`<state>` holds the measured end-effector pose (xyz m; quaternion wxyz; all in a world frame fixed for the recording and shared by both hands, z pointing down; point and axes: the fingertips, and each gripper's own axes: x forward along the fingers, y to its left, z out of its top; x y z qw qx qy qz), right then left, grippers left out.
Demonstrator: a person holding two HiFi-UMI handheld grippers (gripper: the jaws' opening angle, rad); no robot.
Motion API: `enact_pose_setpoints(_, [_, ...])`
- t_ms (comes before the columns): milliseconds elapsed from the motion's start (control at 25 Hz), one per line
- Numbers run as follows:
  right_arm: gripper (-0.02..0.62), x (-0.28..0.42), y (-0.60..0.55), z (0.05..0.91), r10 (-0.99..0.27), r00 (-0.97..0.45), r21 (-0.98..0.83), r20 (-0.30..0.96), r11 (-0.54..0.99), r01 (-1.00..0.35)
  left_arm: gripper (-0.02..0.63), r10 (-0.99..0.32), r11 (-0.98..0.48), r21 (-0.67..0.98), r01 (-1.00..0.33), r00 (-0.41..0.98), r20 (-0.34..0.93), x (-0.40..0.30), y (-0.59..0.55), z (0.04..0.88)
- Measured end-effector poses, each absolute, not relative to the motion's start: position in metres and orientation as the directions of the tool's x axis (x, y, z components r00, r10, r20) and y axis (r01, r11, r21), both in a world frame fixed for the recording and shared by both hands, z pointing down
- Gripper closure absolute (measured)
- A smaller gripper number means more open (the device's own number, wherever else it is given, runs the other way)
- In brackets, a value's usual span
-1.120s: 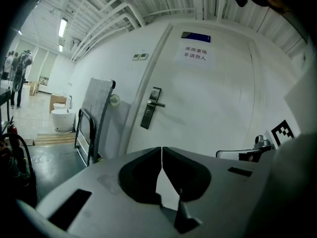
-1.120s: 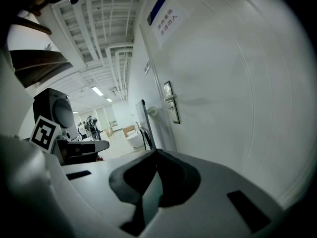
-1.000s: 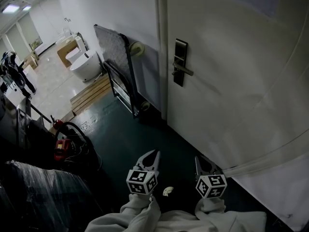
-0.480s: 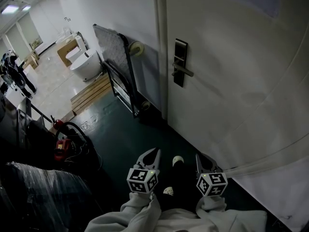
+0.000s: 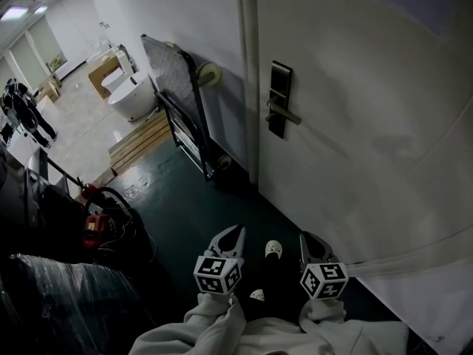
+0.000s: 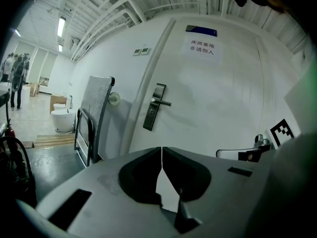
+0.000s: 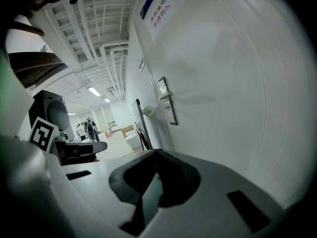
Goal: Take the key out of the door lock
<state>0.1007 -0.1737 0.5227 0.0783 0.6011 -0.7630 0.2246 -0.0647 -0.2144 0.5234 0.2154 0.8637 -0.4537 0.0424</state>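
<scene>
A dark metal lock plate [image 5: 279,98] with a lever handle [image 5: 285,114] sits on the white door [image 5: 369,146], well ahead of both grippers. The plate also shows in the left gripper view [image 6: 154,113] and the right gripper view [image 7: 167,107]. I cannot make out a key at this distance. My left gripper [image 5: 237,232] is low over the dark floor, shut and holding nothing [image 6: 161,149]. My right gripper [image 5: 306,237] hangs beside it, close to the door, its jaws meeting at the tips with nothing between them [image 7: 156,152].
A folded hand cart [image 5: 185,120] leans on the wall left of the door. Beyond it stand a white tub [image 5: 133,98] and wooden boards [image 5: 140,143]. A red tool [image 5: 92,228] and plastic-wrapped goods [image 5: 66,294] lie at the left. A shoe [image 5: 273,249] shows between the grippers.
Both grippers have moved a little forward toward the door. A shoe has stepped into view between them. The jaws stay shut.
</scene>
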Motion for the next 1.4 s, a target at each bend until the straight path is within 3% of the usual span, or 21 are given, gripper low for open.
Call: enact_pose_setpoints(1400, [0.543,0.135,-0.378,0.505,-0.863,-0.332,-0.241,0.38,0.254,-0.937,0.589,-0.809,-0.431,0.329,-0.84,0.522,0.271,-0.034,-0.412,0.508])
